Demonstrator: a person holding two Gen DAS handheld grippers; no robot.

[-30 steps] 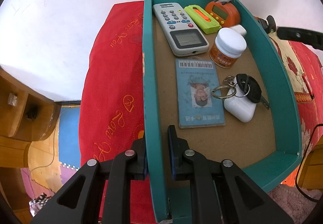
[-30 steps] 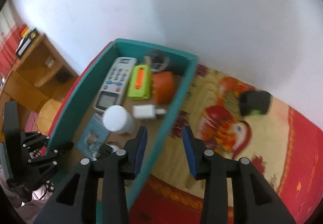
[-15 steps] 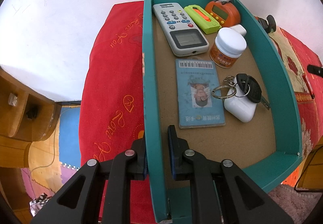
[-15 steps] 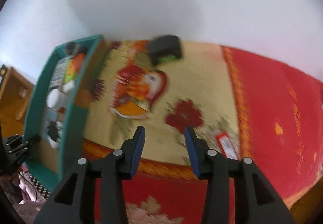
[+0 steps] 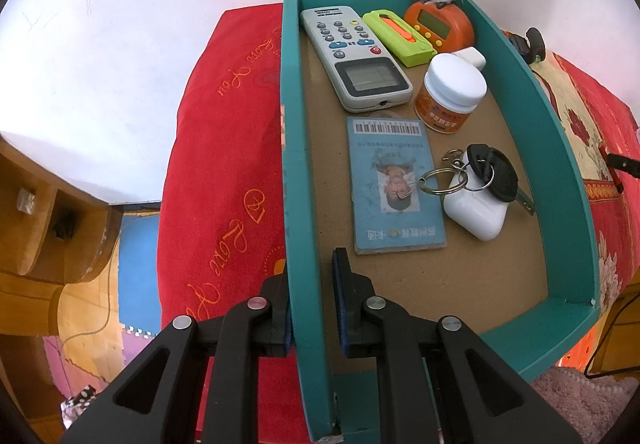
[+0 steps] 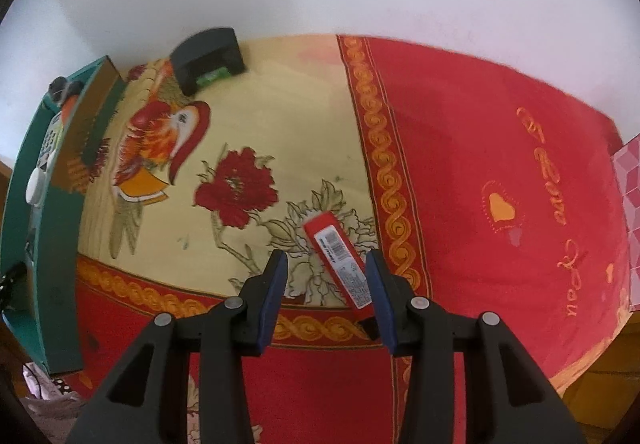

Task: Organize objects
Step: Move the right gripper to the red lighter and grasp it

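White wall is filling the background, and a red embroidered cloth (image 6: 480,172) with a yellow floral panel is covering the surface. The left tongs (image 5: 311,304) are clamping narrowly on the near left wall of a teal tray (image 5: 296,172), one pad outside and one inside. Ahead of them, inside the tray, a blue ID card (image 5: 394,184) is lying flat, with a grey remote (image 5: 356,58) beyond it. Right of the card, a key ring with a black car key (image 5: 492,170) is resting on a white earbud case (image 5: 476,212). Farther on, a white-capped bottle (image 5: 452,96), a green cutter (image 5: 398,36) and an orange timer (image 5: 440,24) with a small figure on top are sitting at the far end.

The right tongs (image 6: 326,290) are standing partly open, holding nothing. A red box with a barcode label (image 6: 340,256) is lying on the cloth between the pads, close to the right one; whether it is touching is unclear. A black case (image 6: 206,58) is sitting far ahead to the left.
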